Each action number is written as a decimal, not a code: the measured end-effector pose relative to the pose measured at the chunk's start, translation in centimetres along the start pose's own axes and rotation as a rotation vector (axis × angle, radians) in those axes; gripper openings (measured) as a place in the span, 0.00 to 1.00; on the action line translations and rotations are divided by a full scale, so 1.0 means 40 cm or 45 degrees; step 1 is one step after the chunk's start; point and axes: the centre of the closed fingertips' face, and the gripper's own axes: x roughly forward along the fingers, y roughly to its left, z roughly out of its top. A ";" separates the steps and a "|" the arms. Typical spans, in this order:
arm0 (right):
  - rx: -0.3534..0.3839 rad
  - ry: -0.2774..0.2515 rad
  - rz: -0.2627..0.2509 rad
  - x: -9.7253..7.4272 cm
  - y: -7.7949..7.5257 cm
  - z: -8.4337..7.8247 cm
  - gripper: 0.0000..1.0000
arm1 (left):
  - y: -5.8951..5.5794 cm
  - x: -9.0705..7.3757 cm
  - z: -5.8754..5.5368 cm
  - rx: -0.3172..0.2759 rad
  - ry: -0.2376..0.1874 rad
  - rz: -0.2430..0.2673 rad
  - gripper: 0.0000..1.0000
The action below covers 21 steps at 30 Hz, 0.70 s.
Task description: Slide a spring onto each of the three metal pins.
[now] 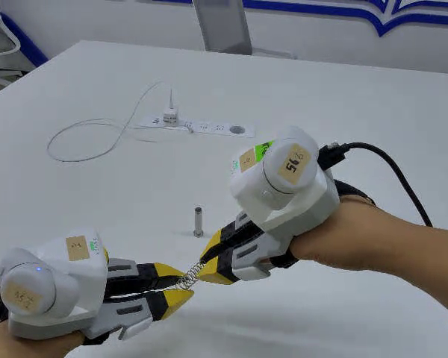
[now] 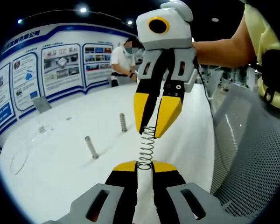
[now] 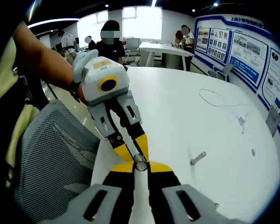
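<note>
One spring [image 2: 146, 148] is held at both ends above the white table [image 1: 321, 97]. I read this as the hand-over step, before the spring goes onto a pin. At the left, the left gripper [image 1: 185, 284] lies low and nearly level, pointing right, with its yellow tips clenched on one end of the spring. The spring runs up and to the right from there, spanning the gap between the two tools and touching nothing else. Just beyond it, a bare pin [image 1: 198, 221] stands upright on the table, apart from both grippers. In the left gripper view I see a second pin [image 2: 123, 122] farther back with a ribbed outline. I judge that it may already carry a spring, but I cannot tell for sure. To the right, the right gripper [image 1: 204, 270] comes in from higher up, pitched down and to the left, with its tips clamped on the other end of the spring. The hand [image 1: 343, 239] behind it is raised off the table, and the forearm runs off to the right. The next move, as I read it, is to release one gripper and hold the grip with the other, then turn the spring upright, line its open end over the bare pin and lower it. The coil is slim and springy, so alignment must be exact.
</note>
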 end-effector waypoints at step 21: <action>-0.039 -0.072 -0.033 -0.001 -0.026 0.046 0.11 | 0.002 0.025 0.018 -0.031 -0.026 -0.010 0.19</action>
